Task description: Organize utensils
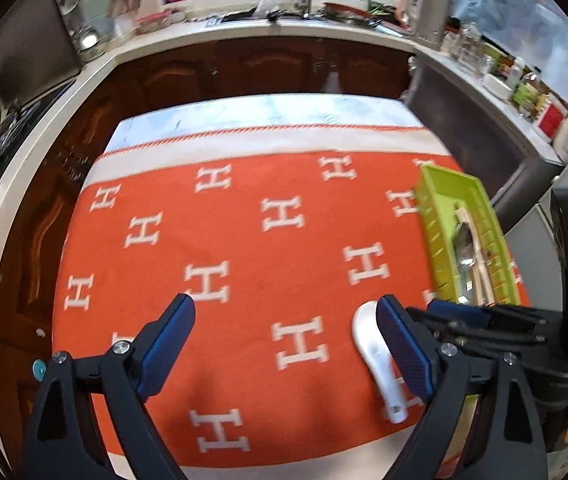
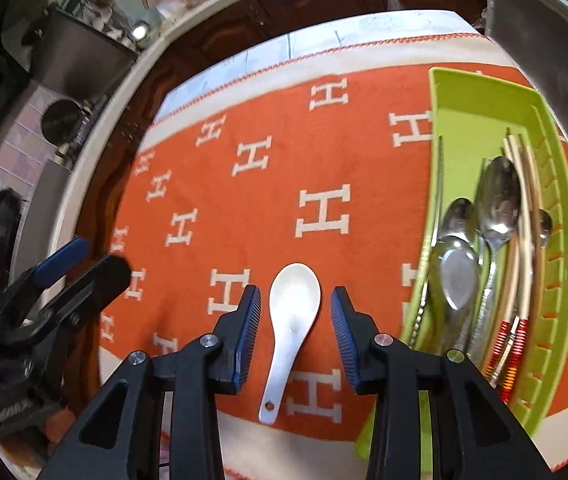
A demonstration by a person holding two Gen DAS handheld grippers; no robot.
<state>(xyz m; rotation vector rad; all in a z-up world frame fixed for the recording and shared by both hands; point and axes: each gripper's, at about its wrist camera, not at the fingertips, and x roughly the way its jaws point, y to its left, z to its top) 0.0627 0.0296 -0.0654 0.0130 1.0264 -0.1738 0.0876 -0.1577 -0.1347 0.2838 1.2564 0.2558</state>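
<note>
A white ceramic soup spoon [image 2: 289, 328] lies on the orange cloth, bowl pointing away. My right gripper [image 2: 295, 300] is open, its fingers on either side of the spoon, not touching it. A green plastic tray [image 2: 483, 112] to the right holds metal spoons [image 2: 497, 200] and chopsticks [image 2: 523, 240]. In the left wrist view the white spoon [image 1: 371, 344] lies just inside my right finger; my left gripper [image 1: 285, 312] is open and empty above the cloth. The tray [image 1: 443, 184] sits at the right.
The orange cloth with white H marks [image 1: 244, 248] covers the table. Dark wooden cabinets [image 1: 264, 68] and a cluttered kitchen counter [image 1: 323, 20] curve behind it. The right gripper's body [image 1: 483, 320] shows at the left view's right edge; the left gripper [image 2: 64, 272] shows at the right view's left.
</note>
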